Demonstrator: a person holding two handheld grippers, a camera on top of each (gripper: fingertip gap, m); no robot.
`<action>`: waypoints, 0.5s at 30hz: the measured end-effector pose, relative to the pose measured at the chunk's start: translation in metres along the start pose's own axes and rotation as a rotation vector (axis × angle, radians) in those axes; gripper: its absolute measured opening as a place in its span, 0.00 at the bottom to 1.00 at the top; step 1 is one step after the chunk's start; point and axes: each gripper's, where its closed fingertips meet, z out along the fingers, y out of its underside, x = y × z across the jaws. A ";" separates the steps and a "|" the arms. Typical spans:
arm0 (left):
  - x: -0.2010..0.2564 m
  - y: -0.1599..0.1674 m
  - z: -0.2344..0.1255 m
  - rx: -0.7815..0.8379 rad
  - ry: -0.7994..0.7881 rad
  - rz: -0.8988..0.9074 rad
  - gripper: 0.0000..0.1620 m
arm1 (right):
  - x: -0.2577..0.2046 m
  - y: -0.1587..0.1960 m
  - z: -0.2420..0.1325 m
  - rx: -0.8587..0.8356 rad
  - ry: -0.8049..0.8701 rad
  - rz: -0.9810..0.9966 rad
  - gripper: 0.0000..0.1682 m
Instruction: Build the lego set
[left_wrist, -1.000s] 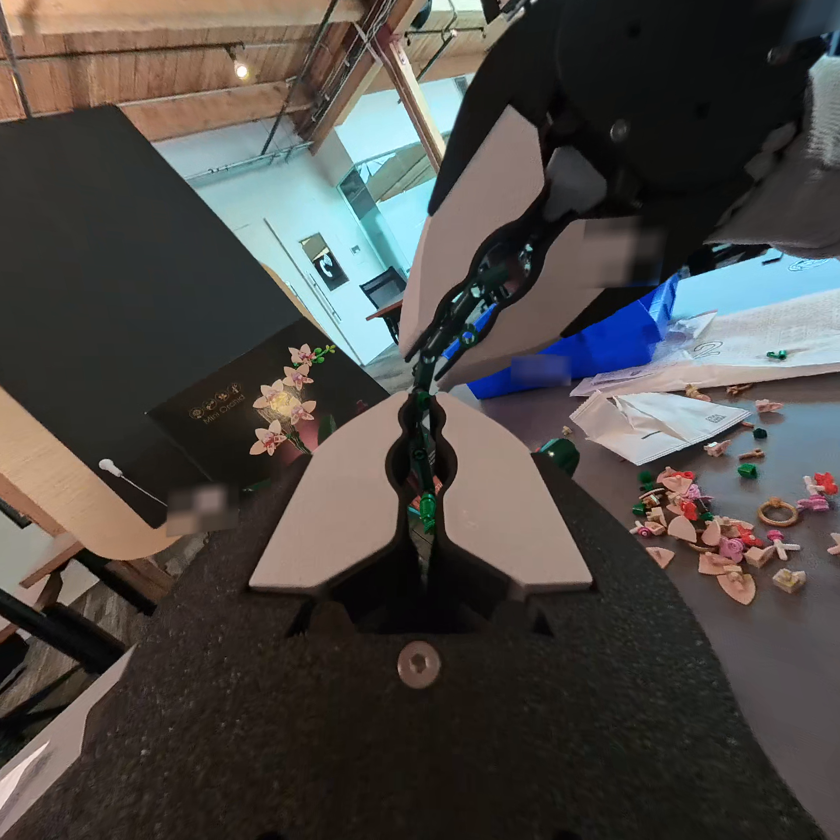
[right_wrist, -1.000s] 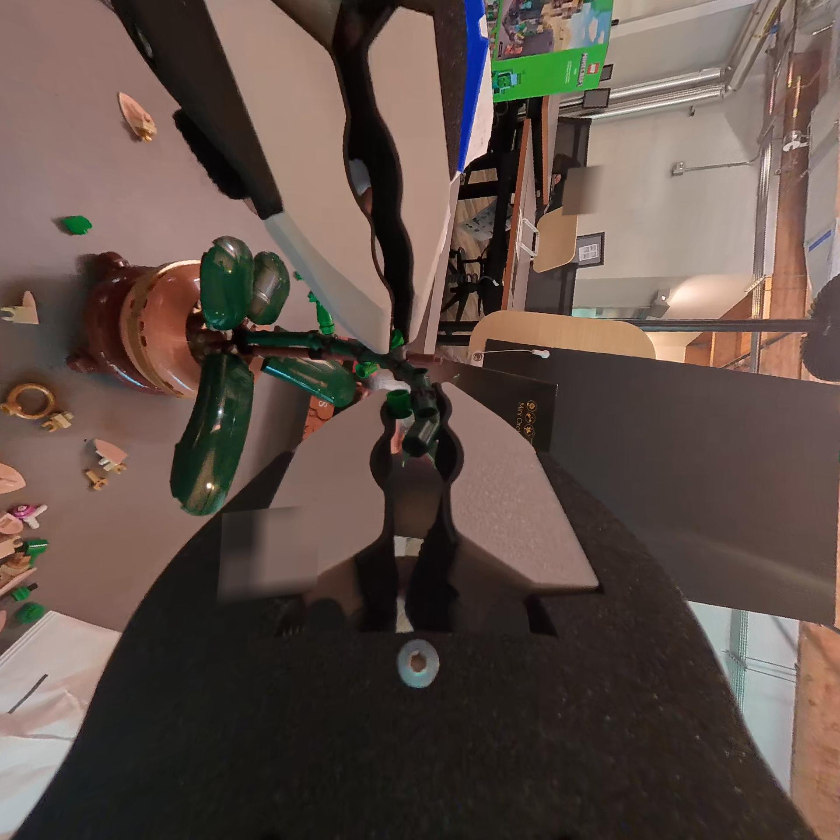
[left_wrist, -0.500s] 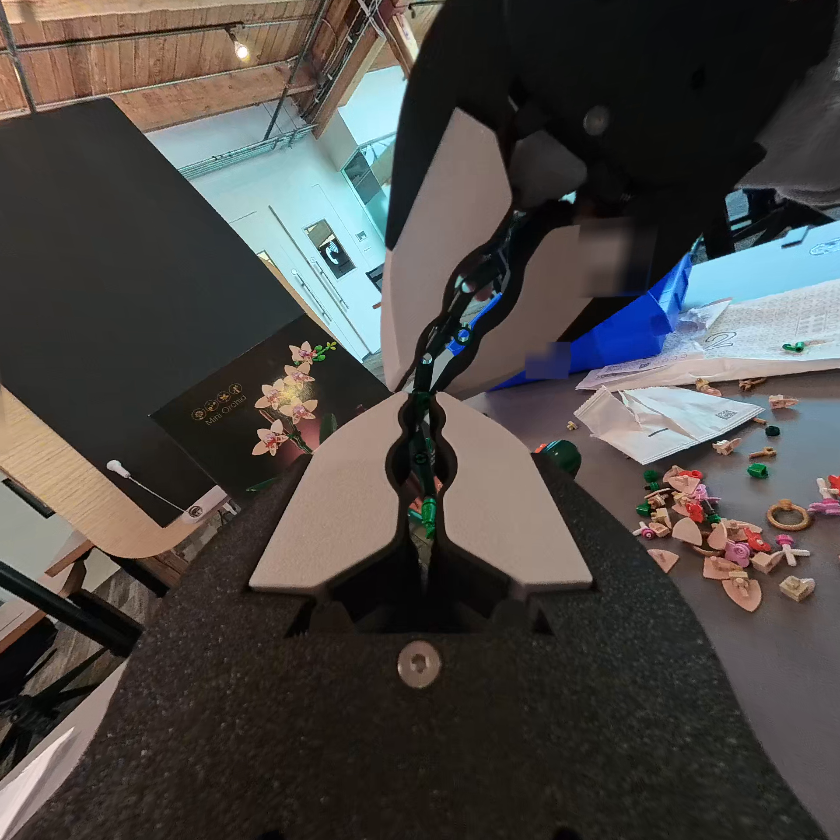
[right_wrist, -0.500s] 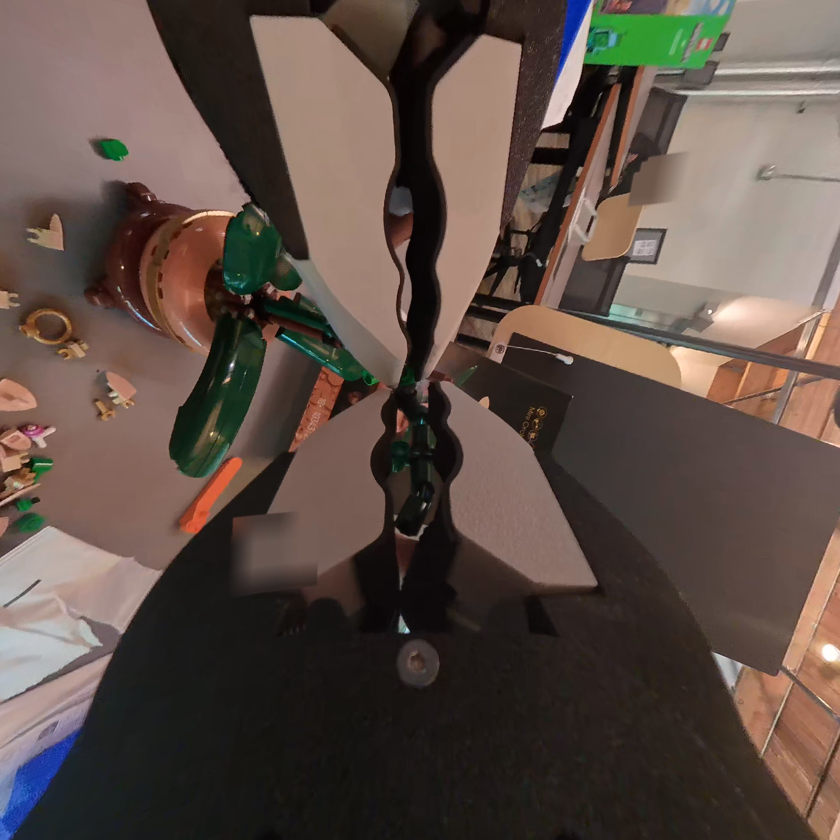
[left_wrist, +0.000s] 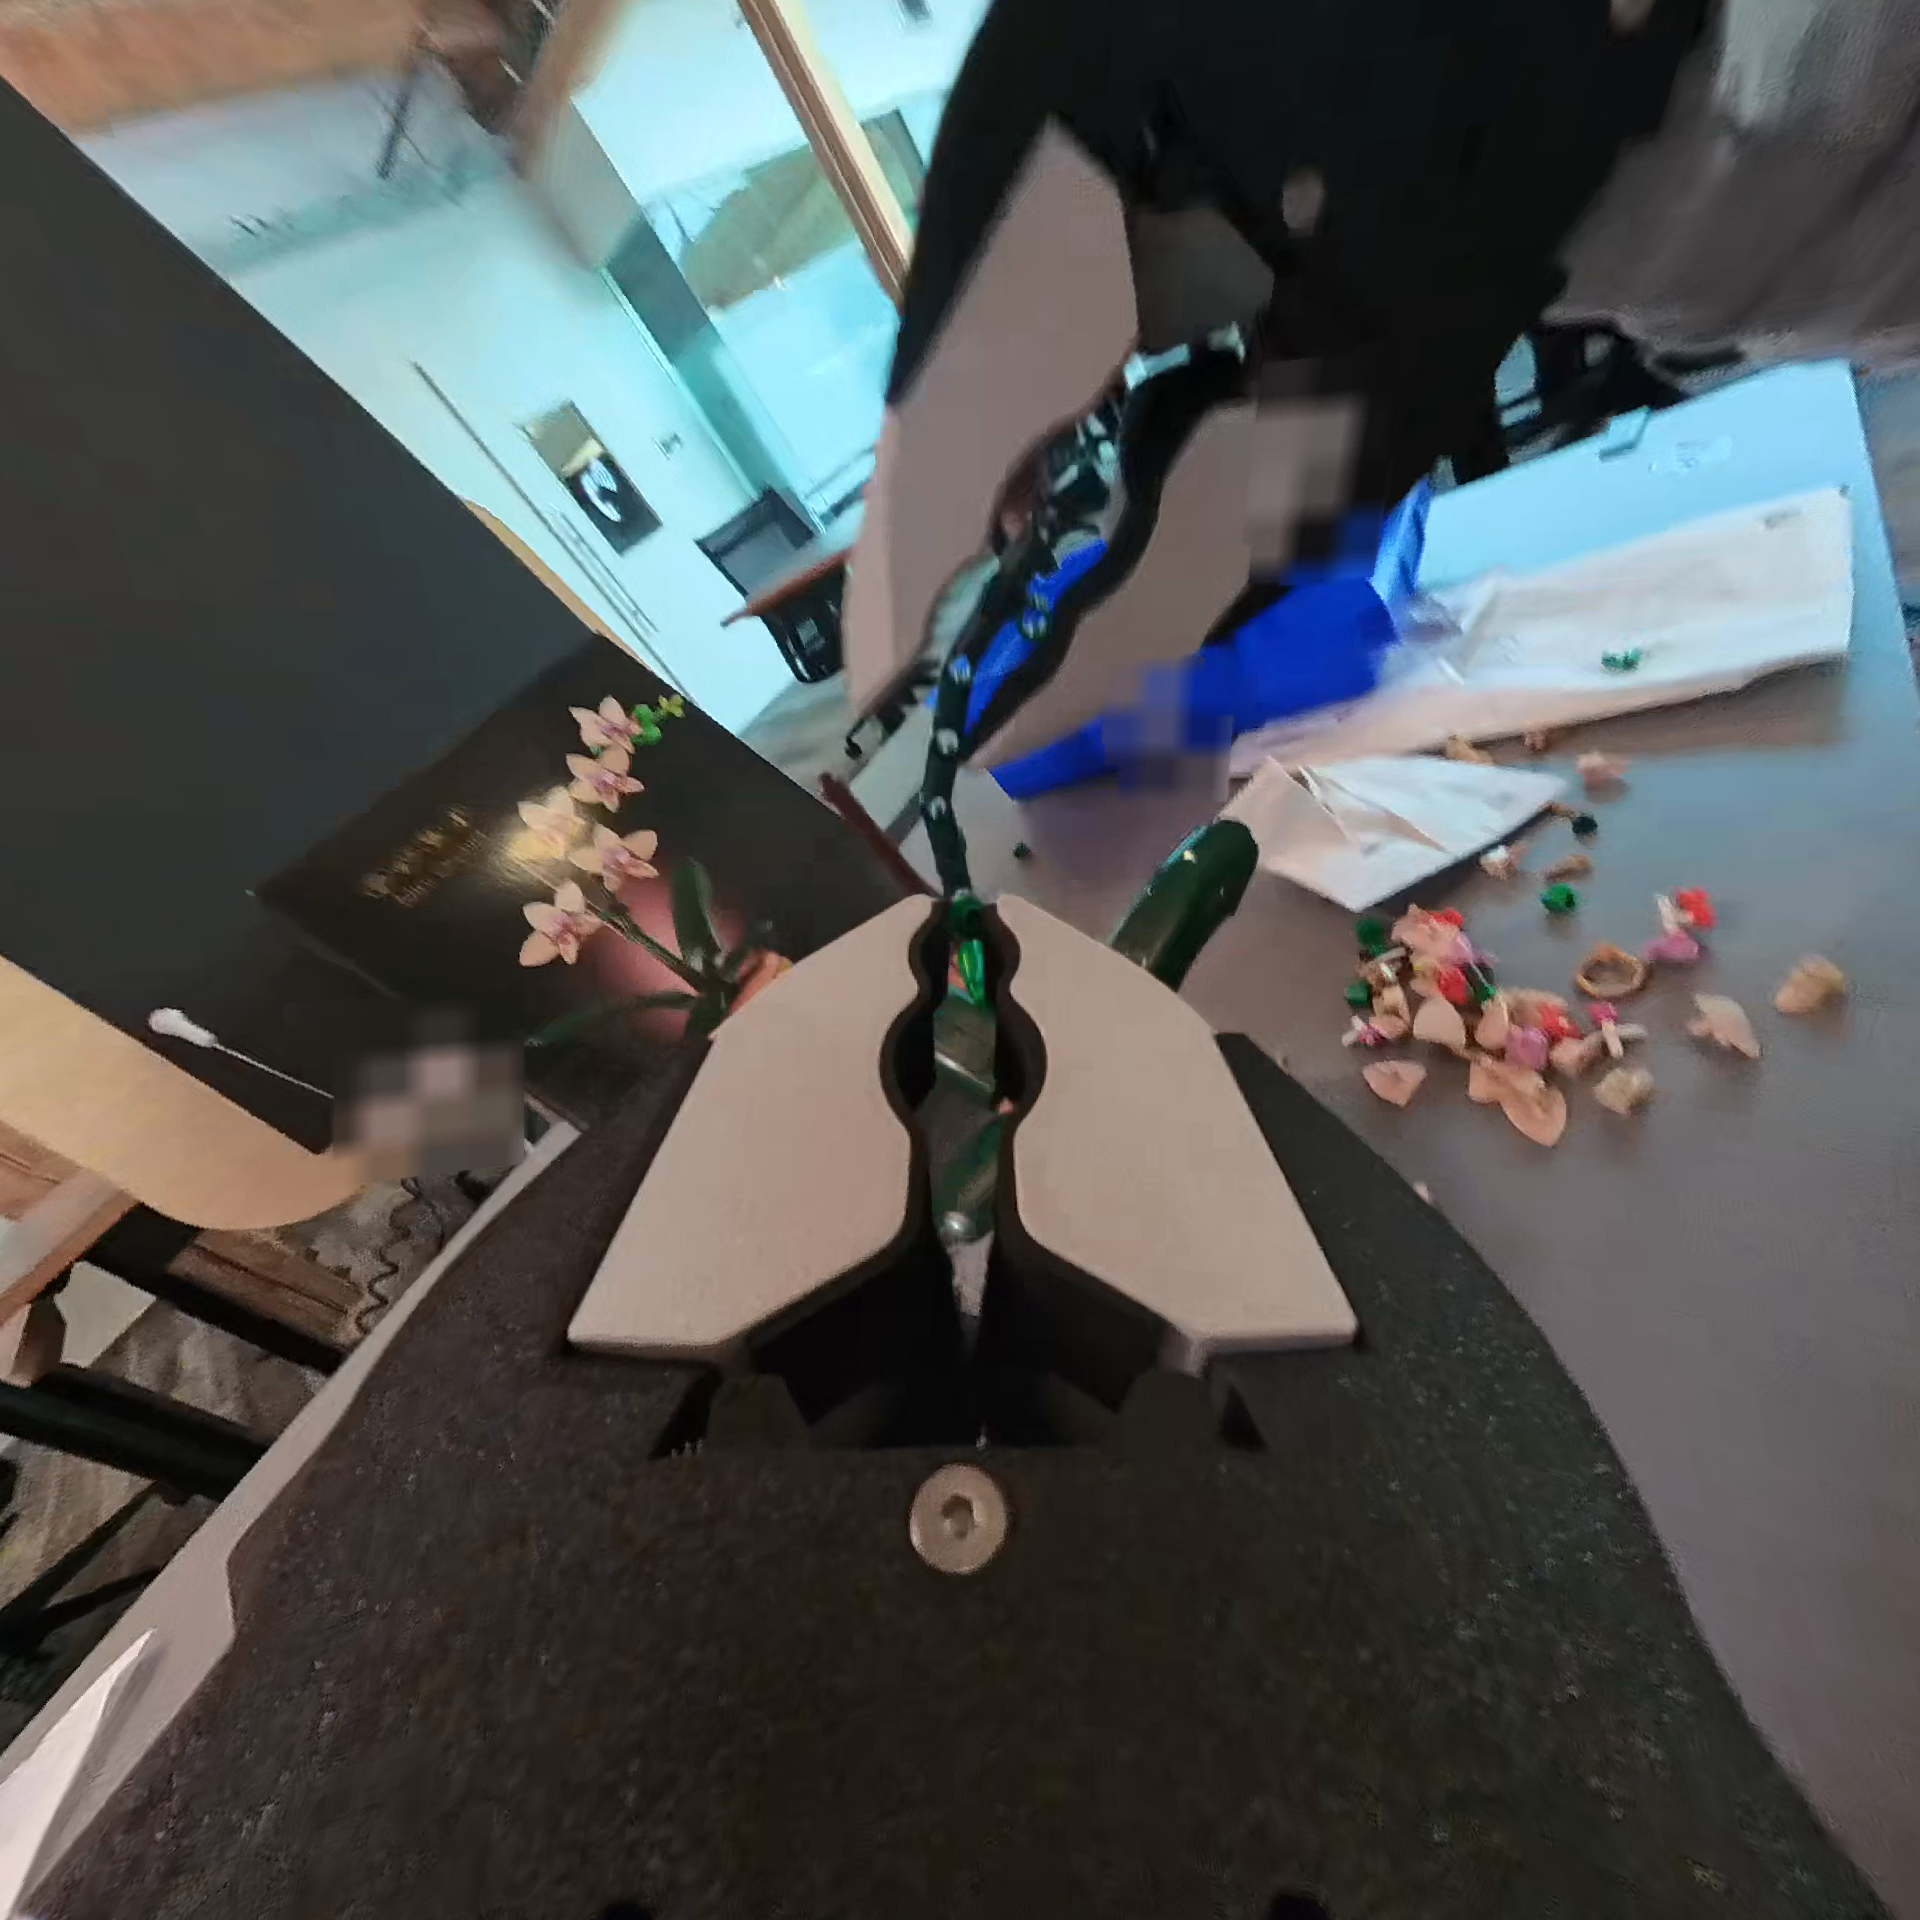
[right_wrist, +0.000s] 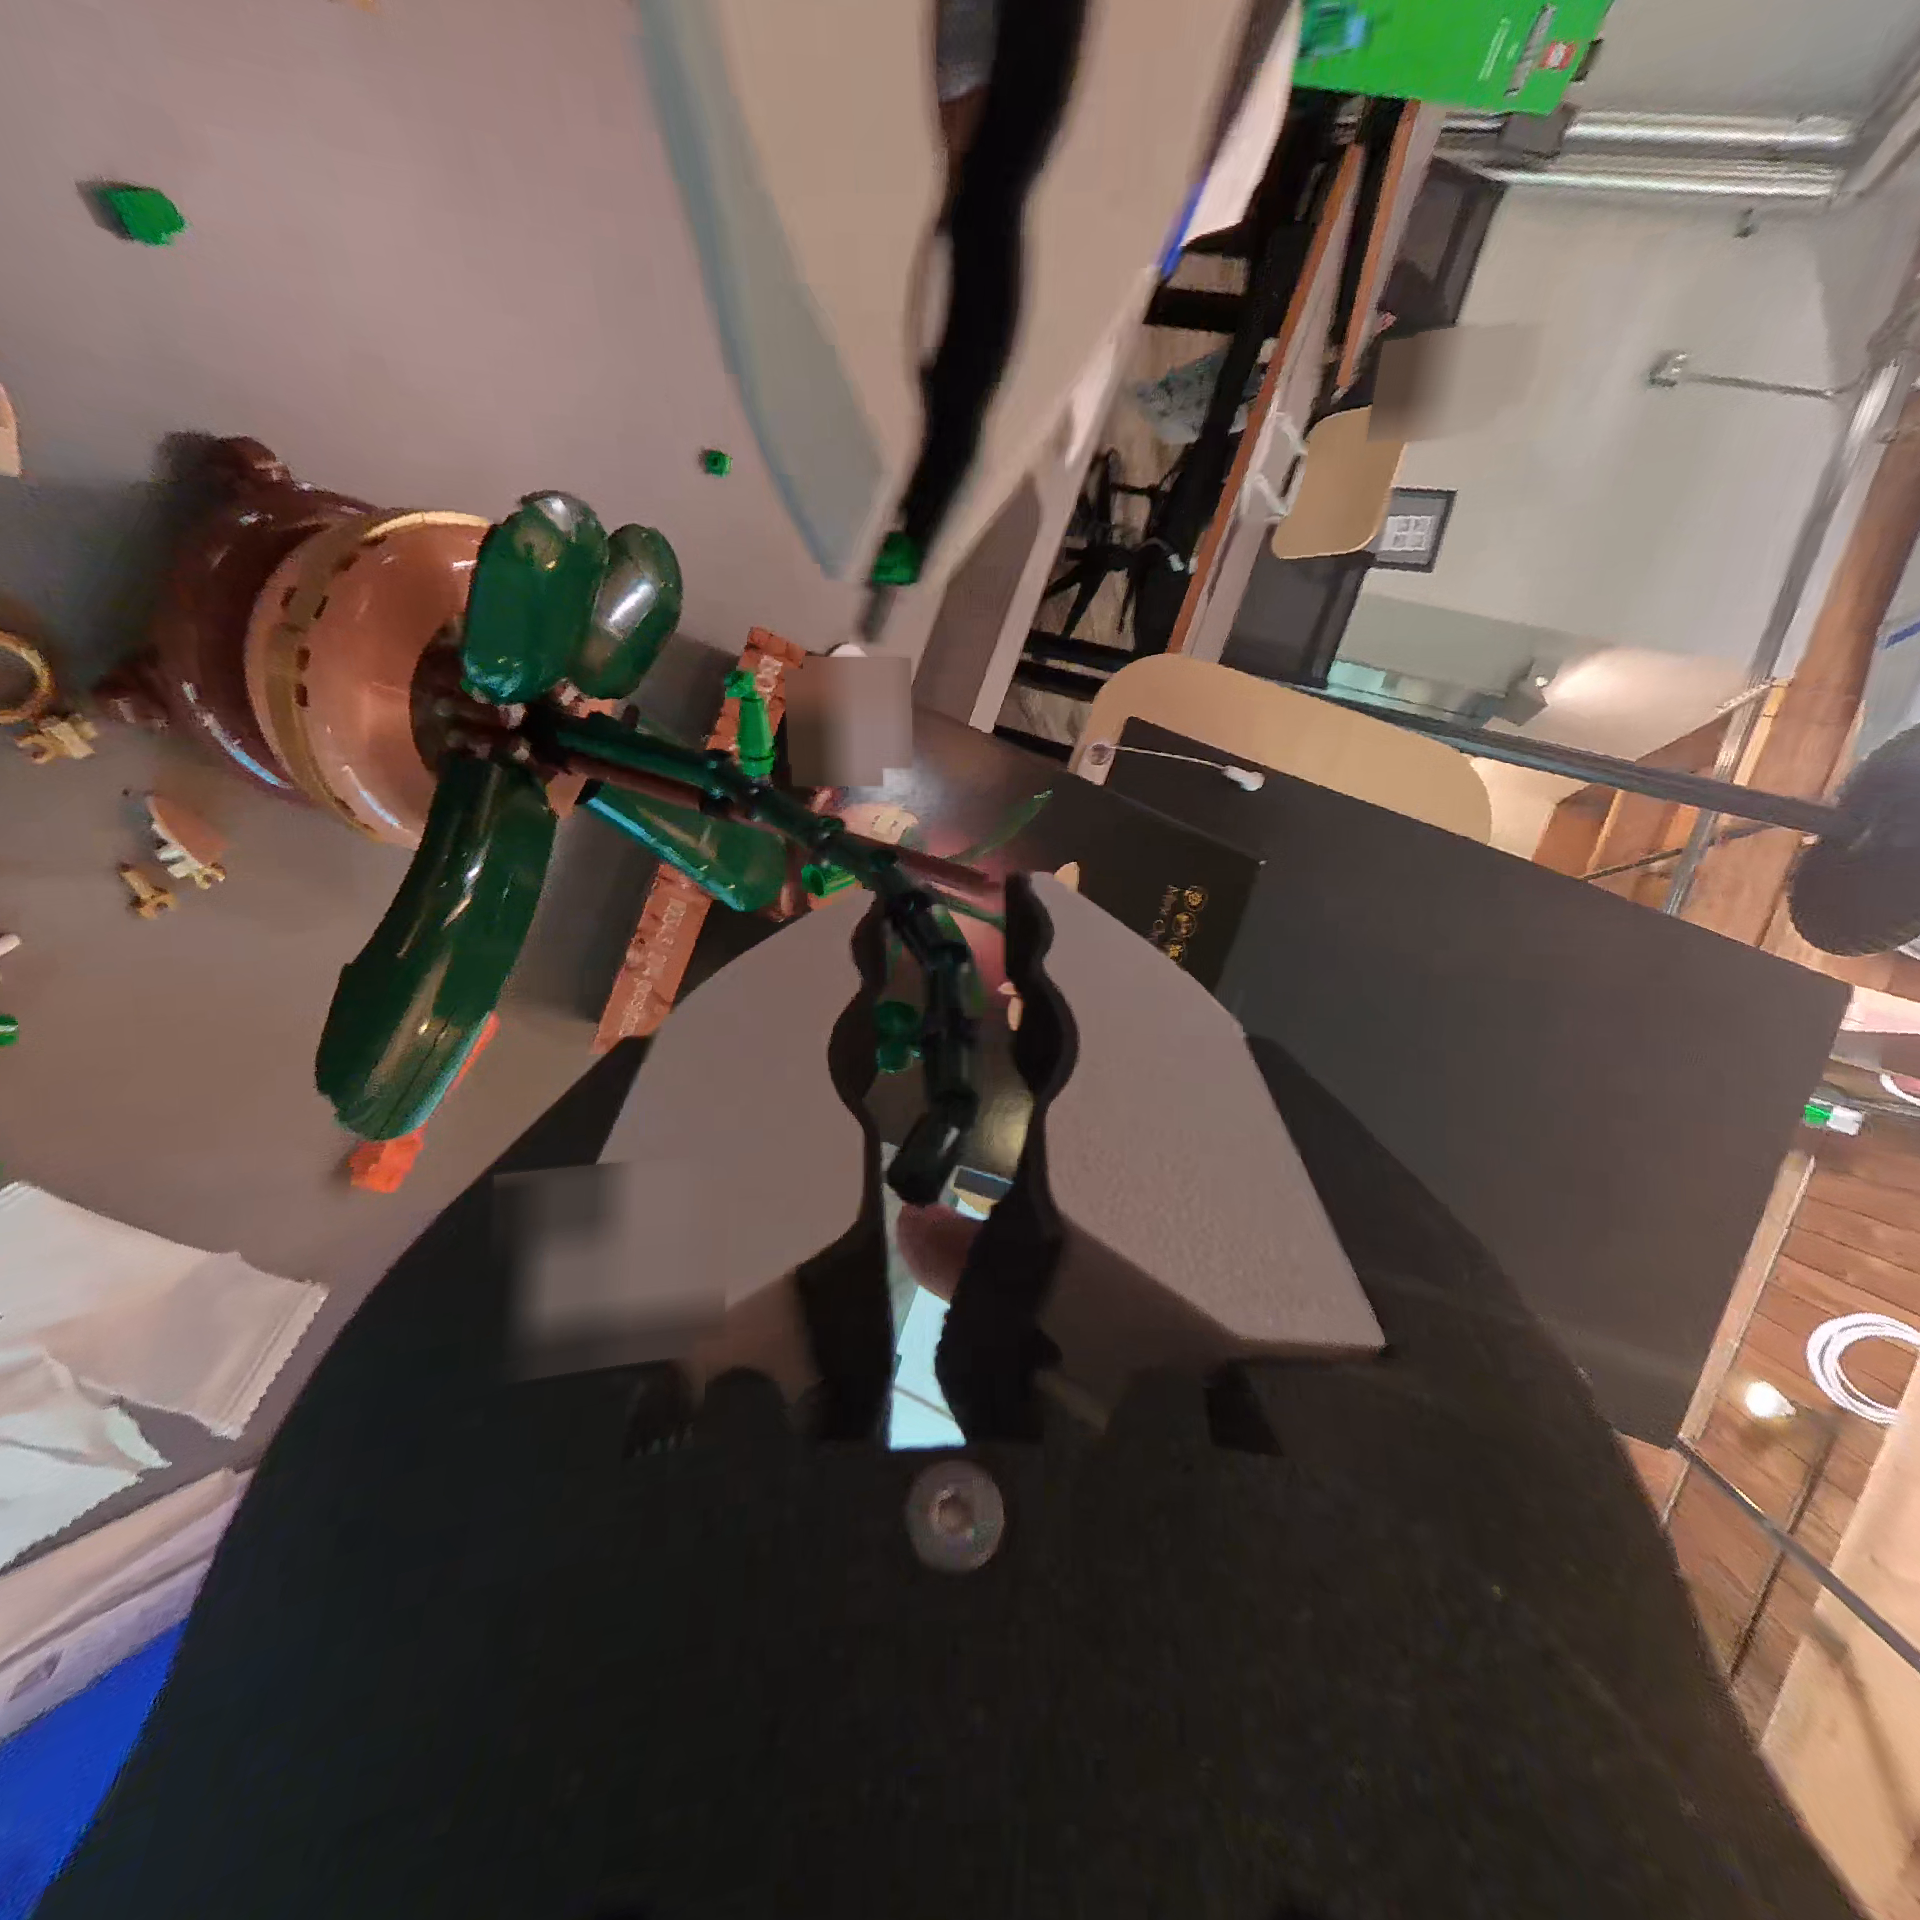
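A Lego orchid stands on the table: a brown pot (right_wrist: 312, 644), dark green leaves (right_wrist: 436, 935) and a dark green stem (right_wrist: 790, 821) that reaches toward me. My right gripper (right_wrist: 945, 904) is open, and the stem's end lies loosely between its fingers. My left gripper (left_wrist: 964, 906) is shut on a small bright green piece (left_wrist: 968, 930) at its tips. In the right wrist view the left gripper (right_wrist: 883, 592) is blurred and apart from the stem. In the left wrist view the stem (left_wrist: 940, 790) runs up into the right gripper (left_wrist: 935, 727).
A pile of loose pink, tan and green pieces (left_wrist: 1486, 1018) lies on the table at the right. White paper bags (left_wrist: 1392, 821) and a blue object (left_wrist: 1278, 665) lie behind it. The black orchid box (left_wrist: 582, 862) stands at the left. An orange tool (right_wrist: 384, 1158) lies near the leaves.
The right gripper's jaws have widened around the stem. The left gripper has pulled back from the right gripper with the small green piece. Both views have swung and blurred.
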 end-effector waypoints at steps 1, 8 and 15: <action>0.000 0.003 0.001 -0.010 0.003 0.000 0.03 | 0.002 -0.001 -0.002 0.012 0.014 0.009 0.17; 0.009 0.004 0.006 0.035 0.065 -0.052 0.03 | 0.002 -0.004 -0.020 0.127 0.031 0.153 0.29; 0.017 -0.021 -0.004 0.225 0.154 -0.138 0.03 | 0.008 -0.004 -0.051 0.299 0.117 0.356 0.26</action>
